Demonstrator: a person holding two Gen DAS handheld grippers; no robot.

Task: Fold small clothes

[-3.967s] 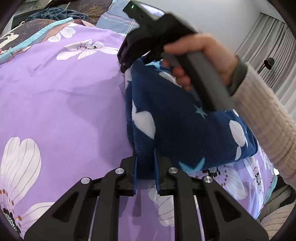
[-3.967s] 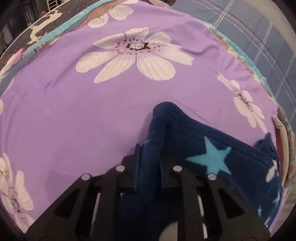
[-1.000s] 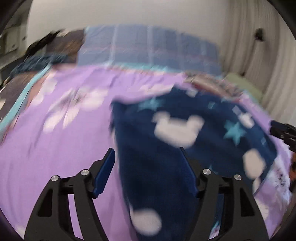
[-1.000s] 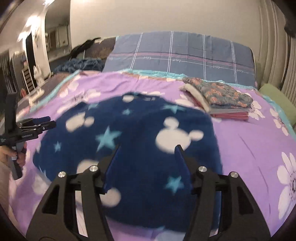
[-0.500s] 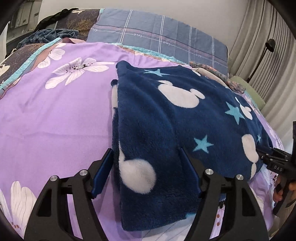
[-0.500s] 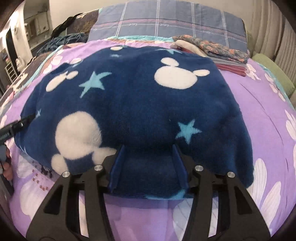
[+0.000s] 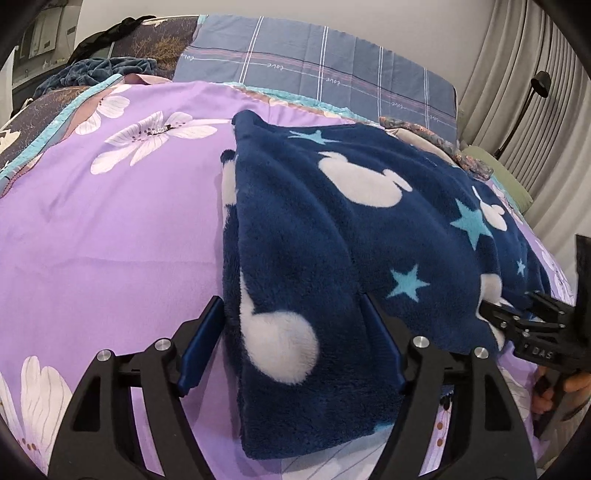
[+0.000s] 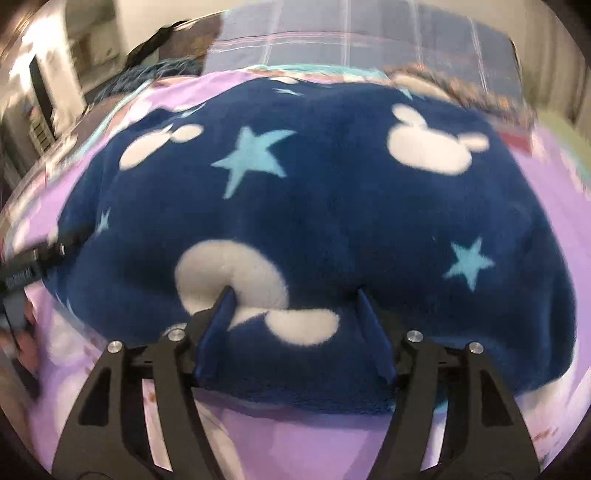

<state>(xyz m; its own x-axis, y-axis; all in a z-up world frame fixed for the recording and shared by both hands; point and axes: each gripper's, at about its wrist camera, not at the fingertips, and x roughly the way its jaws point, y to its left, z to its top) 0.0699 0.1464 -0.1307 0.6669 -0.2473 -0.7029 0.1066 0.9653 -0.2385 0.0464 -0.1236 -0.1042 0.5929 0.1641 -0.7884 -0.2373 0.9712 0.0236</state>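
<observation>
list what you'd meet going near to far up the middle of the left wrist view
left gripper → navy fleece garment → purple flowered bedspread → blue plaid pillow → wall

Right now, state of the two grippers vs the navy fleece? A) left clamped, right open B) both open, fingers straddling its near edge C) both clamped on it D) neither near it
B: the left gripper and right gripper each show fingers spread wide apart around the near edge of the navy fleece garment, not pinching it.
</observation>
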